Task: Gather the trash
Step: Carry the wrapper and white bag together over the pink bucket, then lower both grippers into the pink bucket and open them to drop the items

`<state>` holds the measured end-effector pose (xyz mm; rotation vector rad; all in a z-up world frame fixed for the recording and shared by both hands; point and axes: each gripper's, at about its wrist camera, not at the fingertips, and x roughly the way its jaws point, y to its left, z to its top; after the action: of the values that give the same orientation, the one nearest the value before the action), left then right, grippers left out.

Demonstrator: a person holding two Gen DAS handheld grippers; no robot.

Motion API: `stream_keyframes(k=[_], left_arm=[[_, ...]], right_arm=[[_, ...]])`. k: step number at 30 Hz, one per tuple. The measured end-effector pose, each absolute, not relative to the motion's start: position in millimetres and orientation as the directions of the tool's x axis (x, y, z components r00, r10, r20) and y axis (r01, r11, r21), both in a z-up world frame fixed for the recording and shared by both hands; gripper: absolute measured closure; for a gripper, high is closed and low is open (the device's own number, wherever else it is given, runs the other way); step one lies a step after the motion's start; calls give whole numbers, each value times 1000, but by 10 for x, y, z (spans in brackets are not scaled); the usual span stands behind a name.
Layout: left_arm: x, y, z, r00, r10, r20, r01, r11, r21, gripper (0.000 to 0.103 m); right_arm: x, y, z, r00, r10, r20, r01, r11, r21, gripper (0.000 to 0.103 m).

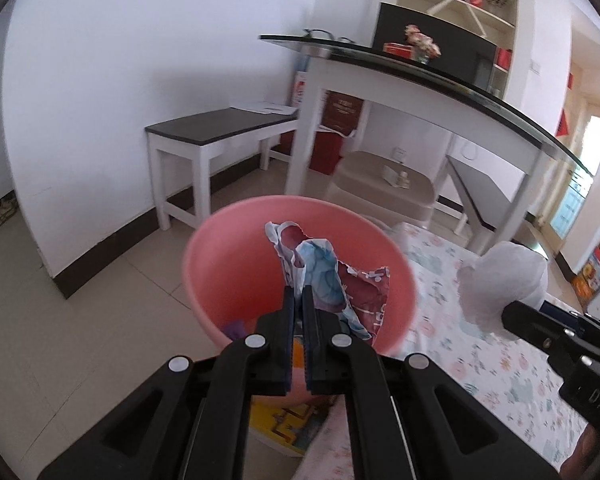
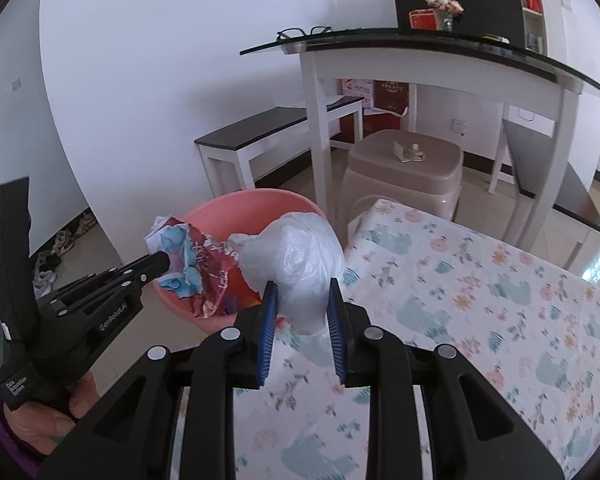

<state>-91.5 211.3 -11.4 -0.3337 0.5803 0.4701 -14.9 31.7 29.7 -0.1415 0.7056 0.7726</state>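
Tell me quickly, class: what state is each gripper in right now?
Left gripper: closed on a crumpled printed wrapper, above the pink basin.
Right gripper: closed on a white plastic bag.

We see two matching hand-held grippers, both built of matte black plastic. The left gripper (image 1: 299,300) has two straight fingers lined with dark blue ribbed pads (image 1: 288,336), and four round silver pivot pins sit across its angular linkage arms, which have triangular cut-outs. The right gripper (image 2: 302,300) repeats the design, its brighter blue ribbed pads (image 2: 267,332) plainly visible. In the right wrist view, the left gripper's side carries small silver screws, white "GenRobot.AI" lettering on the body and a white "Data Acquisition System" mark on the grip. The left hand (image 2: 56,416) emerges from a purple sleeve (image 2: 4,436) at the frame's edge.
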Motion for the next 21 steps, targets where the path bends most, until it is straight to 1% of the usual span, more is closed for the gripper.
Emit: stream_keyframes(k=[7,21], left_arm=[[-876,2337,-179,712,357,-605,-547,822,-159,100],[-647,2474,-312,676,387,-627,-572,812,-115,100]], right_arm=[[52,660,260,464,599,-653,-699,700,146,78],[226,1132,4,391,597,-700,-710,680,183,78]])
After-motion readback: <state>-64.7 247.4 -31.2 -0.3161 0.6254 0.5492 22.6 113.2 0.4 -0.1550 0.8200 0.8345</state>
